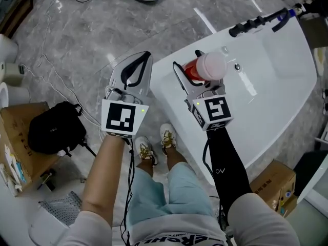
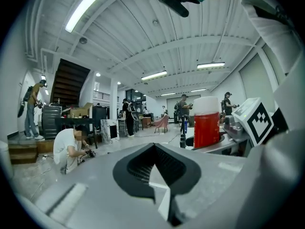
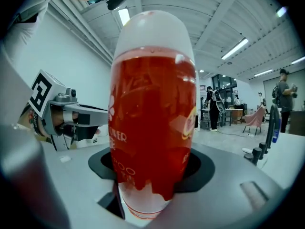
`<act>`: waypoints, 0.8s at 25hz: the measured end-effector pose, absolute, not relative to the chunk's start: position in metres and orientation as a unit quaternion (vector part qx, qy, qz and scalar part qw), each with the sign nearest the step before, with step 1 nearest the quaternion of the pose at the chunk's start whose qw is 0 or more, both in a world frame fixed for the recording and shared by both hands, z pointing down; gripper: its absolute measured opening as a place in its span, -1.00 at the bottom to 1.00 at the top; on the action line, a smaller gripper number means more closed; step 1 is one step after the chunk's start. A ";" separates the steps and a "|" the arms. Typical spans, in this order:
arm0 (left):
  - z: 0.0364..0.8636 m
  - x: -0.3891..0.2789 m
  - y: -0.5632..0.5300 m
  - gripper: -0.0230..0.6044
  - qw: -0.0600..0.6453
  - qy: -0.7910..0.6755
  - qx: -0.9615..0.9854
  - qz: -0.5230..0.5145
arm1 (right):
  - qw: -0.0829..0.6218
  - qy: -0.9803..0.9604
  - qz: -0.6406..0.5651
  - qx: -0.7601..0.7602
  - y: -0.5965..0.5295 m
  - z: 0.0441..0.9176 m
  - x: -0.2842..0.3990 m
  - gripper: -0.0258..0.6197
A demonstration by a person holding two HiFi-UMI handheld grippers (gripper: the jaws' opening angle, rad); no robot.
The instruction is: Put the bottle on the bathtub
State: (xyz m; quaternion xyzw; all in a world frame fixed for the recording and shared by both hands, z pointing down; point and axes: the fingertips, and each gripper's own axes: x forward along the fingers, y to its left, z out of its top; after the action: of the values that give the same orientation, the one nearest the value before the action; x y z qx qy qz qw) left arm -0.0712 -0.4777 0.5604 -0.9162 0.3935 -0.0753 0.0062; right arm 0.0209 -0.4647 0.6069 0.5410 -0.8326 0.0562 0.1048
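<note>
Two grippers | my right gripper [image 1: 199, 78] clamped around red bottle [image 1: 204, 68] with white cap, upright over near corner of white bathtub [image 1: 277, 81] | my left gripper [image 1: 134, 69] jaws together, holding nothing, beside bathtub.

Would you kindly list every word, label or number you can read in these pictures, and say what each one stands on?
"OVER": white letters on the red bottle, their start curving out of sight.
"OO": lower on the same side, the rest unreadable.
Print on the waistband: cut off, not readable.
Print on the cardboard box: too small.
</note>
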 end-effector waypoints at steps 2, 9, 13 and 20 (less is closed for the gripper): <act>0.570 -0.067 -0.484 -0.93 0.006 0.392 -0.917 -0.077 | 0.106 -0.835 0.058 0.537 -0.472 0.621 0.021 0.04; 0.597 -0.050 -0.500 -0.93 0.004 0.395 -0.916 -0.064 | 0.116 -0.834 0.072 0.535 -0.497 0.671 0.034 0.04; 0.612 -0.053 -0.506 -0.93 -0.001 0.403 -0.913 -0.067 | 0.117 -0.838 0.076 0.527 -0.505 0.685 0.029 0.04; 0.632 -0.061 -0.511 -0.93 -0.020 0.414 -0.907 -0.071 | 0.122 -0.846 0.072 0.513 -0.518 0.704 0.017 0.04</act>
State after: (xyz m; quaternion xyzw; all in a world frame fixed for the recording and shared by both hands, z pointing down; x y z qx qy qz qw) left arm -0.0611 -0.5112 0.6319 -0.9072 0.4141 -0.0709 -0.0203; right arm 0.0174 -0.5180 0.7039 0.5133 -0.8464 0.0716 0.1224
